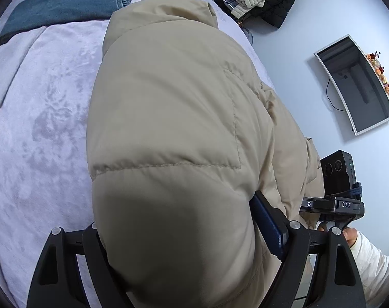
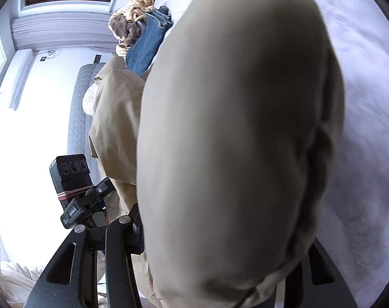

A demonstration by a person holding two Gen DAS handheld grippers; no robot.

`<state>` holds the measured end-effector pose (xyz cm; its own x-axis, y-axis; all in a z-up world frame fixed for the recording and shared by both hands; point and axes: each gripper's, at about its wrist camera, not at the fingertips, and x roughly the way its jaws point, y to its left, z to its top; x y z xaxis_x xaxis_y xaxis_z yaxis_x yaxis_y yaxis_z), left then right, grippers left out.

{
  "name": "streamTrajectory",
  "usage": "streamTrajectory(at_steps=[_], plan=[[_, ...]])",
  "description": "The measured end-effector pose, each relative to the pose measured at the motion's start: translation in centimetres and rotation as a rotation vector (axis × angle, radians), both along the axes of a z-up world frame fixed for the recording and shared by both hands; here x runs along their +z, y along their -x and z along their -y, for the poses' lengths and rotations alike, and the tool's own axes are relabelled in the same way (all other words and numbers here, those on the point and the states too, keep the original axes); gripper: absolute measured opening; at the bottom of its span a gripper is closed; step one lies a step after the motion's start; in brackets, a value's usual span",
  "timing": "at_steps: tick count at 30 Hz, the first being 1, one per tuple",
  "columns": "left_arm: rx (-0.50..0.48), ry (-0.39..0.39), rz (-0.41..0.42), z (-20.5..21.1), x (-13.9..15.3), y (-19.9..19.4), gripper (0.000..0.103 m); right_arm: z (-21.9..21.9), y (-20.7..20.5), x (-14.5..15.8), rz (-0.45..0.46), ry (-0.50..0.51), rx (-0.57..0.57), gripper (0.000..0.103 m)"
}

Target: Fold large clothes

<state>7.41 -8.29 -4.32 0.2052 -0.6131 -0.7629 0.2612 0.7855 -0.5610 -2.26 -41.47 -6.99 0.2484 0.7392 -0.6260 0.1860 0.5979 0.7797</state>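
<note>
We record one beige puffer jacket [image 1: 168, 118] raised over the lilac bedspread [image 1: 40, 128], its padded bulk clamped by our left gripper [image 1: 179, 246] and our right gripper [image 2: 220, 251], folded jeans [image 1: 63, 5] lying beyond.

Your left gripper [image 1: 179, 243]: jaws clamped on padded fabric, angled down | your right gripper [image 2: 220, 251]: jaws clamped likewise | your right hand [image 1: 351, 236]: on its handle
</note>
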Motion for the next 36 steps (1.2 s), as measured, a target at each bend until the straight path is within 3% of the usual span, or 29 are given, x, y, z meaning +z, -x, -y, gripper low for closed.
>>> streamTrajectory(at_steps=[6, 10, 14, 19, 22, 25, 30, 31, 32, 33, 34, 36], plan=[[0.066, -0.049, 0.028, -7.5, -0.5, -5.2, 0.086, -6.4, -6.3, -0.8, 0.038, -0.001, 0.009, 0.053], [0.126, -0.114, 0.042, -11.1, -2.8, -7.3, 0.086, -10.0, -10.2, -2.2, 0.045, 0.009, 0.030, 0.053], [0.184, -0.146, 0.007, -12.4, -5.8, -8.3, 0.086, -11.5, -13.8, -4.3, 0.016, 0.048, 0.042, 0.053], [0.198, -0.167, 0.025, -11.3, -6.7, -7.3, 0.090, -11.1, -14.1, -4.6, -0.020, 0.105, 0.047, 0.058], [0.205, -0.174, 0.023, -11.4, -7.0, -7.2, 0.090, -11.4, -14.3, -2.7, -0.036, 0.230, 0.055, 0.067], [0.214, -0.177, 0.019, -11.2, -6.6, -7.6, 0.091, -10.9, -13.1, -0.6, -0.010, 0.347, 0.036, 0.067], [0.215, -0.192, 0.026, -11.1, -6.0, -7.0, 0.091, -8.1, -7.7, 4.5, 0.096, 0.567, -0.137, 0.066], [0.216, -0.196, 0.026, -11.0, -6.0, -7.0, 0.091, -7.8, -7.4, 5.4, 0.125, 0.576, -0.165, 0.058], [0.216, -0.201, 0.026, -10.9, -6.0, -7.1, 0.092, -8.2, -7.3, 6.5, 0.157, 0.572, -0.181, 0.040], [0.216, -0.210, 0.027, -10.9, -6.1, -7.1, 0.094, -8.7, -7.4, 7.2, 0.187, 0.561, -0.177, 0.033], [0.215, -0.225, 0.031, -10.8, -6.0, -7.1, 0.094, -9.0, -8.1, 7.7, 0.204, 0.554, -0.160, 0.027], [0.210, -0.238, 0.029, -10.7, -5.9, -7.1, 0.094, -11.8, -9.5, 7.7, 0.243, 0.552, -0.100, 0.026]])
